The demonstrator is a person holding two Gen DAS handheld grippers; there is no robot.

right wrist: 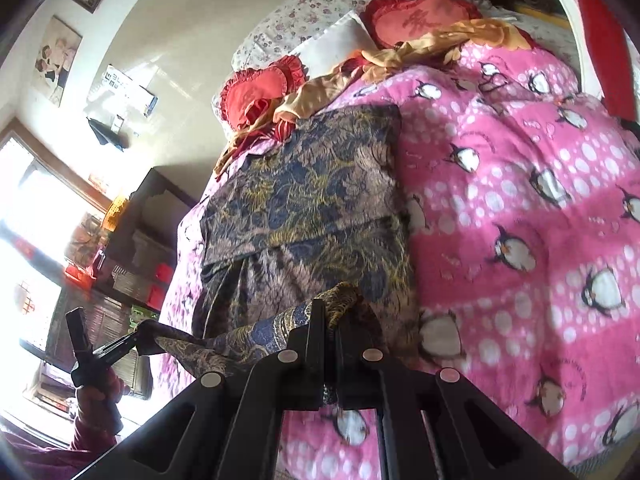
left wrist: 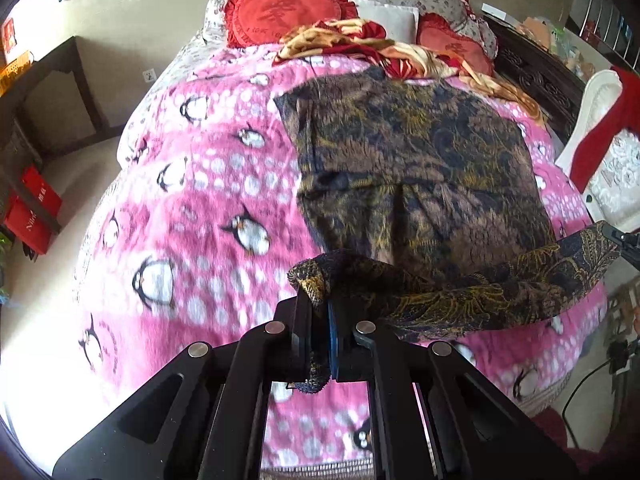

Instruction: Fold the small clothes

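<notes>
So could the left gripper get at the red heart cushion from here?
Probably not yet: the left gripper is shut on the patterned garment's near edge, and the heart cushion lies at the bed's far end, beyond the garment.

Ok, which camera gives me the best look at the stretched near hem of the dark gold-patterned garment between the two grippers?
The left wrist view: the hem of the dark gold-patterned garment runs from the left gripper across to the right gripper, both ends pinched. The right wrist view shows it shorter and partly behind the right gripper, against window glare.
</notes>
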